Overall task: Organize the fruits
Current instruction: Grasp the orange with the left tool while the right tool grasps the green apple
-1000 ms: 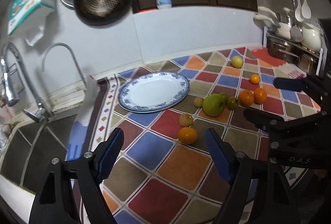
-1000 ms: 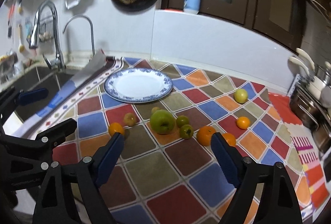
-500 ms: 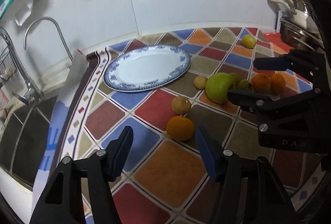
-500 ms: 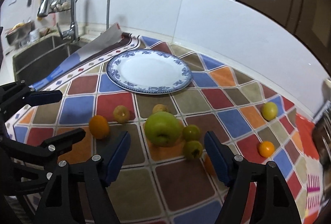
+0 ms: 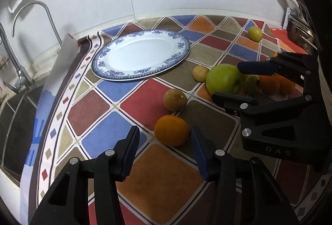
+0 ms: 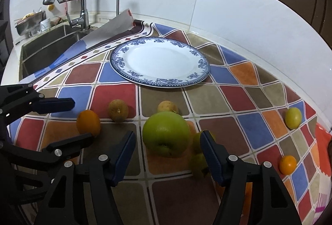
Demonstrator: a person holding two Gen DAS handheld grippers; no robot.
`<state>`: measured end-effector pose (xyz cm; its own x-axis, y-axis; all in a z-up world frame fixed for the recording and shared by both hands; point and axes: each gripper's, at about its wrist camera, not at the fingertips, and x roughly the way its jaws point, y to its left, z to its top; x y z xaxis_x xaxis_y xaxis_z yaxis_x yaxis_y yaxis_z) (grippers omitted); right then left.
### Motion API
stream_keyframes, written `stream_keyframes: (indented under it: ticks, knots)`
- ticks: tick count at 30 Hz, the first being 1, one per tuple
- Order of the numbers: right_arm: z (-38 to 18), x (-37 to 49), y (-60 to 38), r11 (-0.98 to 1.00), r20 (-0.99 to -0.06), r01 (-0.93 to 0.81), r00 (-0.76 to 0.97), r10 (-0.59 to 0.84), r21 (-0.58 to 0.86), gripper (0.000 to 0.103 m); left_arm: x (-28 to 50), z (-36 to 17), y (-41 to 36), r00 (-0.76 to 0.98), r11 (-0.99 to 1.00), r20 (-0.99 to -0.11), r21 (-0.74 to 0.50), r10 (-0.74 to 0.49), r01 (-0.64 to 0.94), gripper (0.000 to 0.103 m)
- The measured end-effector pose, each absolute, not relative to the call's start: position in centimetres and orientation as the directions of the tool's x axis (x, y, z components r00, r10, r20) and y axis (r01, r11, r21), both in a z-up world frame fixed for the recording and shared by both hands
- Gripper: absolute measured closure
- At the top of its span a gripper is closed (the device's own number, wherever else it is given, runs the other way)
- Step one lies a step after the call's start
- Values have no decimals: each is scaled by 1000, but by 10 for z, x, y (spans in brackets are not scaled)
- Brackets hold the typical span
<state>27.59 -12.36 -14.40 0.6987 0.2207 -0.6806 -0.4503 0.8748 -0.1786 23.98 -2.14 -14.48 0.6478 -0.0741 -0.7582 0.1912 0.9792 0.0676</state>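
The blue-rimmed plate toward the back left of the patterned tablecloth, near the sink, holds nothing, so by my reading the sorting has hardly begun: every fruit lies on the cloth and none is lifted. Furthest left of the fruit is an orange, lying just ahead of the left gripper; its jaws have just been closing and now stand a little wider than the orange, the pads at either side without pressing on it as far as I can see. Next to it sits a brownish round fruit, then a smaller pale one touching the big green apple. The right gripper has the apple just ahead of its tips, jaws likewise just closing, not yet clamped. Two small green fruits beside the apple are half covered by the right finger and smeared. Further right, oranges are mostly blocked by the right gripper in the left view; a small orange and a yellow-green fruit lie near the cloth's right edge. Whether more fruit lies beyond the frame cannot be told.
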Motion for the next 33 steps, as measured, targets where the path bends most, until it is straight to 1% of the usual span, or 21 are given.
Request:
stream_keyframes:
  ticks: [3,5,8,14,20,23,33]
  knots:
    - [-148,281,-122,873,-692,-459,684,230,-164,44,244,-147,-20,638,980,-765,45,-91,194,55]
    - [-150,283,-121,874,-697,-461,677,235,-154,47,247,-149,-19,633,981,-768,30,-101,193,58]
    - [-151,285,-120,876,-696,-456,680,230,-156,51,249,-150,-19,624,980,-773,11,-116,196,67]
    - [-149,286,-122,886,-699,-444,676,234,-133,52,248,-148,-15,630,984,-767,-7,-118,176,67]
    - [-143,281,-125,895,-692,-432,681,240,-114,52,244,-135,-9,651,988,-751,-17,-113,152,67]
    - [-134,276,-127,903,-682,-420,688,249,-94,52,244,-125,-6,659,990,-744,-19,-108,141,67]
    - [-94,269,-123,924,-630,-380,728,270,-43,52,251,-80,8,733,990,-675,22,-88,140,67]
